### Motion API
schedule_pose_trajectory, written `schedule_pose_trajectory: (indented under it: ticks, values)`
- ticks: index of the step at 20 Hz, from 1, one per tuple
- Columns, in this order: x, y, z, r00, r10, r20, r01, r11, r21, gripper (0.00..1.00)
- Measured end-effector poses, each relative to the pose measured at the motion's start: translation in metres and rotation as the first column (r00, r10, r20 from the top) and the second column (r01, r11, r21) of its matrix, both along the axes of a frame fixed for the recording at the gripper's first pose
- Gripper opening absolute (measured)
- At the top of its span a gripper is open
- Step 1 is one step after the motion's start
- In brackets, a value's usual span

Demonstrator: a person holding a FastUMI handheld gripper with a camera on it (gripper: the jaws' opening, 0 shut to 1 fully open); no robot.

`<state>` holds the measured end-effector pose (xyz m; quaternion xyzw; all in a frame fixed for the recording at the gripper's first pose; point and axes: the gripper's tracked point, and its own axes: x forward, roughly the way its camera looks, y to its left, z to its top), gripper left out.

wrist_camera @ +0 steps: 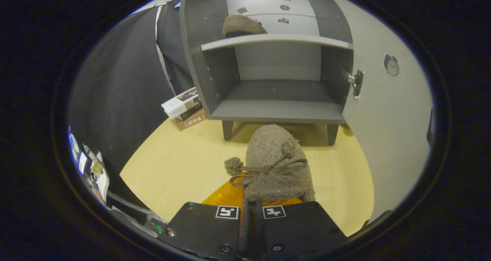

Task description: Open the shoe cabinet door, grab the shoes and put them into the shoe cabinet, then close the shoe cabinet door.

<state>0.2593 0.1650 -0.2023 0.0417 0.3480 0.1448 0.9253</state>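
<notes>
Clamped shoe [277,165], toe toward cabinet [276,111]

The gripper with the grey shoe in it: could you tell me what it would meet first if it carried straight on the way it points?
Probably the shoe cabinet: the gripper, shut on the shoe, points at its open lower shelf, so the shoe's toe would likely reach that shelf's front edge first; depth is unclear.

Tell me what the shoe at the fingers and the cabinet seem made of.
Shoe: looks like grey-brown felt or wool, fuzzy and matte, with pompoms and a thin bow. It sits just ahead of the gripper, whose fingers look closed on it. Cabinet: probably laminated board, smooth matte grey with flat, sharp edges.
</notes>
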Motion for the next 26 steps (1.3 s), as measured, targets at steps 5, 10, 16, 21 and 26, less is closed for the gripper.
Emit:
schedule_pose_trajectory:
  ticks: [5, 10, 16, 21, 26]
  values:
    - [0.014, 0.003, 0.083, 0.993, -0.017, 0.114, 0.012, 0.999, 0.045, 0.10]
    - [0.060, -0.005, 0.148, 0.970, -0.072, 0.234, 0.053, 0.995, 0.087, 0.10]
    - [0.130, -0.007, 0.217, 0.928, -0.106, 0.356, 0.085, 0.994, 0.074, 0.10]
    - [0.197, -0.007, 0.244, 0.909, -0.145, 0.391, 0.125, 0.989, 0.077, 0.10]
    - [0.271, -0.010, 0.265, 0.894, -0.194, 0.404, 0.178, 0.981, 0.075, 0.10]
